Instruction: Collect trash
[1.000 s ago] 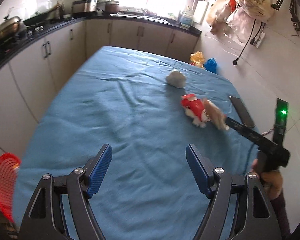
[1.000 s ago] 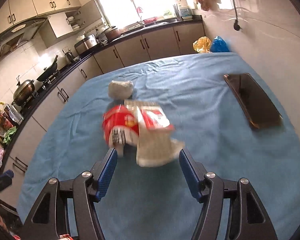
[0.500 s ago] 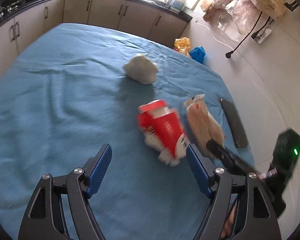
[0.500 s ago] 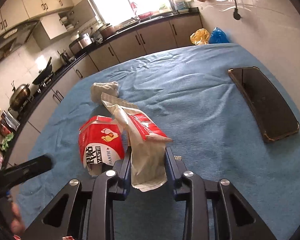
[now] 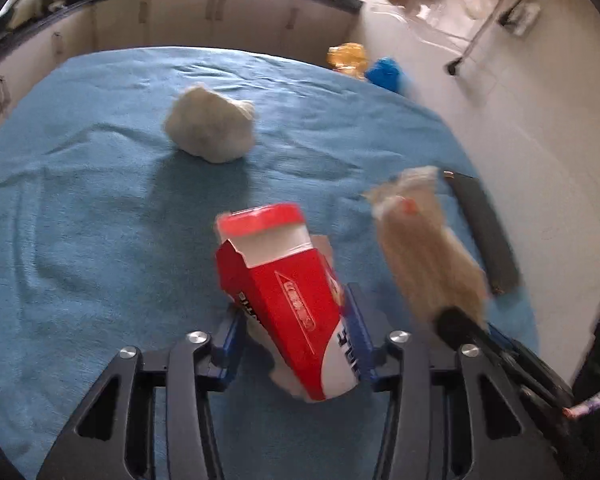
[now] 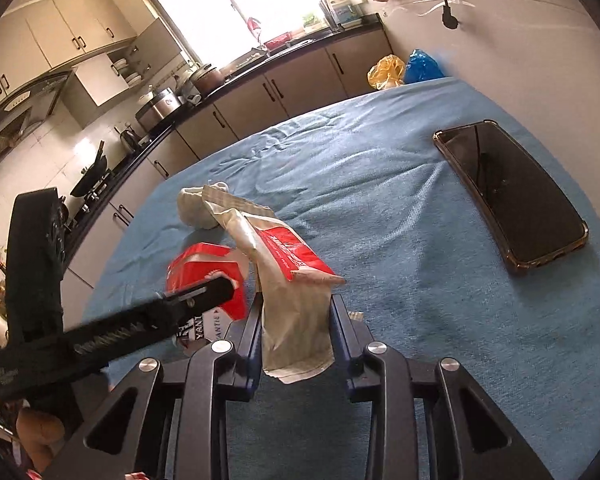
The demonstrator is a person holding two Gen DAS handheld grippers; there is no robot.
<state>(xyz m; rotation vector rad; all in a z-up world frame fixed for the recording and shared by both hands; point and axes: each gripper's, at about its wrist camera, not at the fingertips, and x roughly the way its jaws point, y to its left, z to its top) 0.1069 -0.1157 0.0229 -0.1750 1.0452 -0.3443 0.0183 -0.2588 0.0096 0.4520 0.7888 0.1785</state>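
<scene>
A red and white carton (image 5: 284, 280) stands tilted on the blue tablecloth (image 5: 80, 220). My left gripper (image 5: 294, 324) has it between its blue pads, which touch both sides as the jaws are closing. To the right, a beige and red wrapper (image 6: 288, 264) is raised at one end, with my right gripper (image 6: 296, 320) shut on its lower part. The wrapper (image 5: 424, 256) also shows blurred in the left wrist view. The carton (image 6: 204, 260) is partly hidden behind the left gripper's black finger in the right wrist view. A crumpled white paper ball (image 5: 210, 128) lies farther back on the cloth.
A black phone (image 6: 512, 196) lies on the cloth near the right edge by the wall. Yellow (image 5: 348, 58) and blue (image 5: 384, 74) bags sit beyond the far corner of the table. Kitchen cabinets (image 6: 284, 92) run along the back.
My left gripper came forward and down over the carton and its jaws drew in against it. My right gripper shut on the wrapper, whose far end now stands up off the cloth.
</scene>
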